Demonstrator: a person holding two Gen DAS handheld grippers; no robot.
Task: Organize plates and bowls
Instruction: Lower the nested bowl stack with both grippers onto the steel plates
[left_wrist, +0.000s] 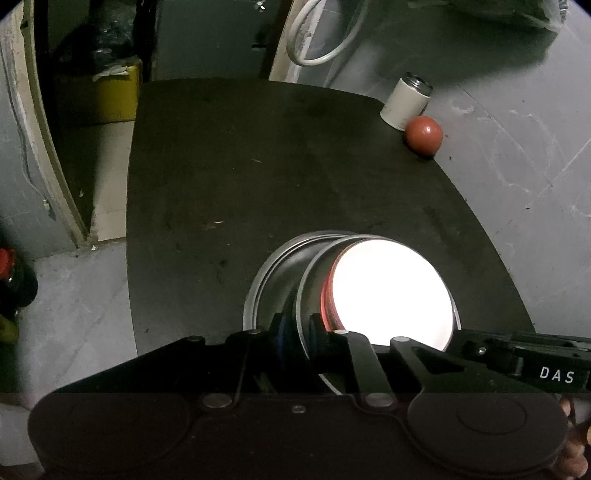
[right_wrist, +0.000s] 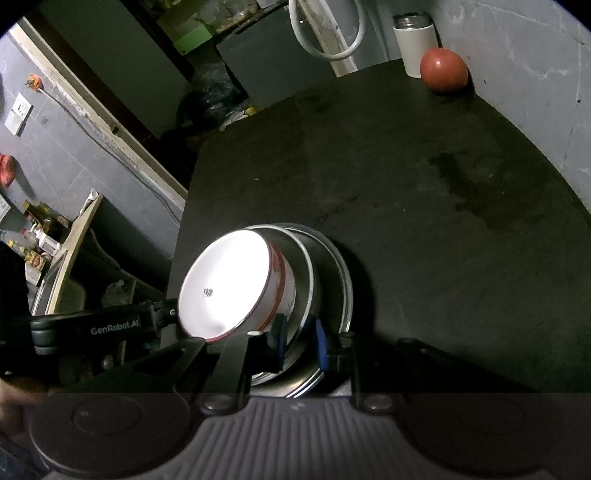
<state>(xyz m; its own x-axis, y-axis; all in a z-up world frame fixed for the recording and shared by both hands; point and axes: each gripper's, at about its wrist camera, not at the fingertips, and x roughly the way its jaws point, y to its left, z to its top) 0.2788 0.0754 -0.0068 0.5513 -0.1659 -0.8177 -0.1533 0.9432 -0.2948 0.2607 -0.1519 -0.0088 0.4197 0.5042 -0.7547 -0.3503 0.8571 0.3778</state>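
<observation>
A steel bowl (left_wrist: 314, 280) holds a white bowl with a red band (left_wrist: 391, 291), and both are tilted over a steel plate (left_wrist: 266, 273) on the dark table. My left gripper (left_wrist: 297, 332) is shut on the steel bowl's near rim. In the right wrist view my right gripper (right_wrist: 301, 339) is shut on the rim of the same steel bowl (right_wrist: 301, 284), with the white bowl (right_wrist: 229, 288) inside it and the steel plate (right_wrist: 341, 284) underneath. Each gripper's body shows at the side of the other's view.
A white can (left_wrist: 404, 101) and a red ball (left_wrist: 423, 136) stand at the table's far right corner by the grey wall; they also show in the right wrist view as can (right_wrist: 413, 40) and ball (right_wrist: 443, 70). The table's left edge (left_wrist: 129, 221) drops to the floor.
</observation>
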